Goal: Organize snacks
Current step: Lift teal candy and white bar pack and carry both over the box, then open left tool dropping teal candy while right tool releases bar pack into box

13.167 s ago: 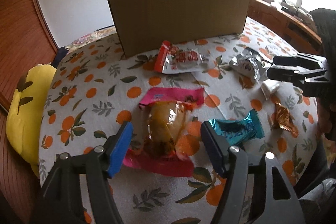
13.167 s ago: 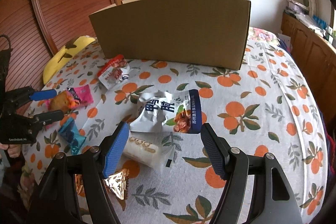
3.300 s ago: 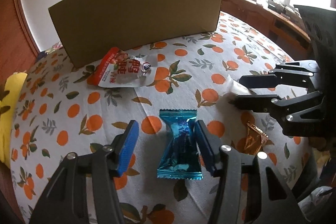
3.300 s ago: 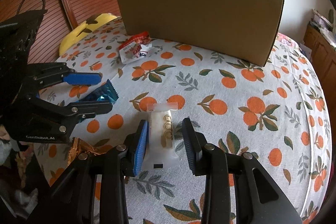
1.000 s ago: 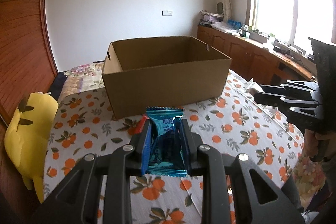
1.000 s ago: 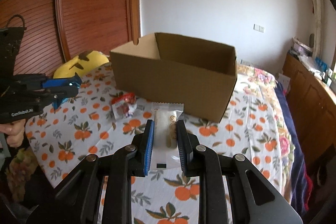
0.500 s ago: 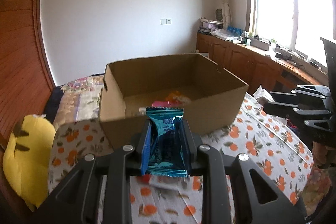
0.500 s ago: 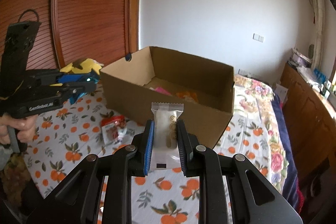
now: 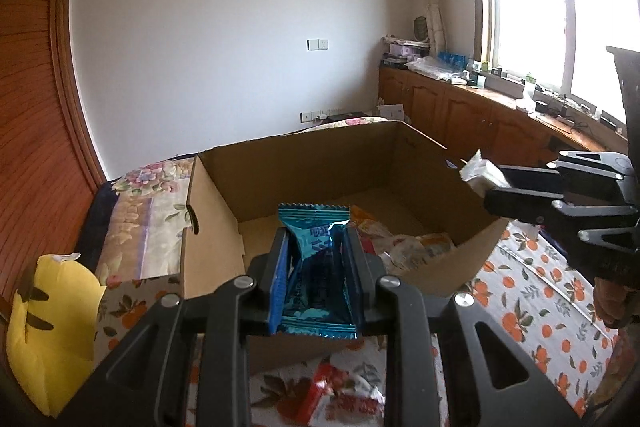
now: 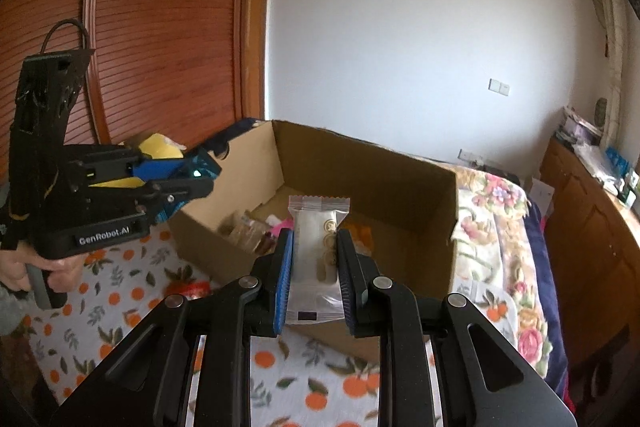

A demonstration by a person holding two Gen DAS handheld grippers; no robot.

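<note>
Left wrist view, left tool [image 9: 316, 259] clamped on teal snack packet [image 9: 314, 231] above near wall of cardboard box [image 9: 216, 227], right tool [image 10: 314, 267] clamped on white snack packet [image 10: 318, 247] over box's near right edge, snacks seen inside.

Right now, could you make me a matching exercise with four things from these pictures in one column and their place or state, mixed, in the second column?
Things:
1. shiny teal foil snack packet
2. white plastic snack packet with gold circles
3. open brown cardboard box
4. red and white snack pouch

Places or states:
A. lies on the orange-print tablecloth in front of the box
B. clamped in the left hand-held gripper
C. holds several snacks already
D. clamped in the right hand-held gripper

Pairs: 1-B, 2-D, 3-C, 4-A
</note>
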